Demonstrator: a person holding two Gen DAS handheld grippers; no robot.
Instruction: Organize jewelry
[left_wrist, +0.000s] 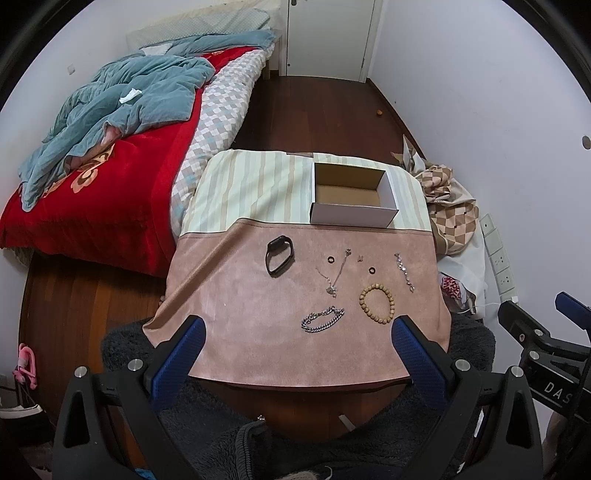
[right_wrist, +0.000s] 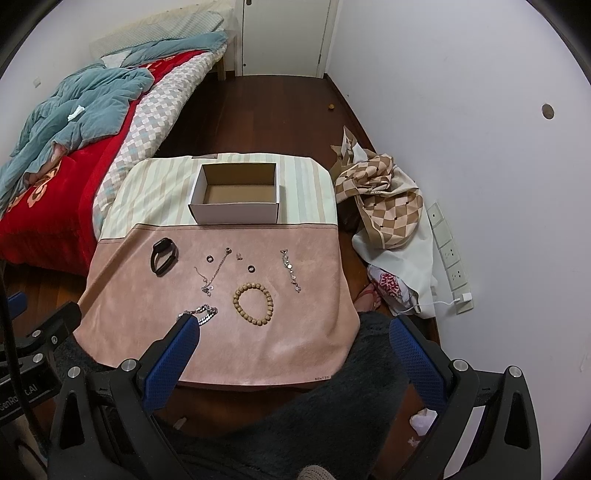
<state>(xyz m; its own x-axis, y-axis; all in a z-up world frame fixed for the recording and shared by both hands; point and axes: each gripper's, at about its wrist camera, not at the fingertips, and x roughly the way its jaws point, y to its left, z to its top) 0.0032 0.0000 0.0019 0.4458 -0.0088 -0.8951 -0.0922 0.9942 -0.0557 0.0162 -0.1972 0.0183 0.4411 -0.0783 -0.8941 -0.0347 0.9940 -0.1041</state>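
An open empty cardboard box stands at the back of a cloth-covered table. On the pink cloth lie a black band, a thin necklace, two small dark rings, a wooden bead bracelet, a silver chain bracelet and a sequin chain. My left gripper is open and empty above the table's near edge. My right gripper is open and empty, its left finger hiding part of the silver chain.
A bed with a red blanket and blue quilt stands to the left. A checked cloth pile and a power strip lie to the right by the wall. A dark fuzzy rug is below the table.
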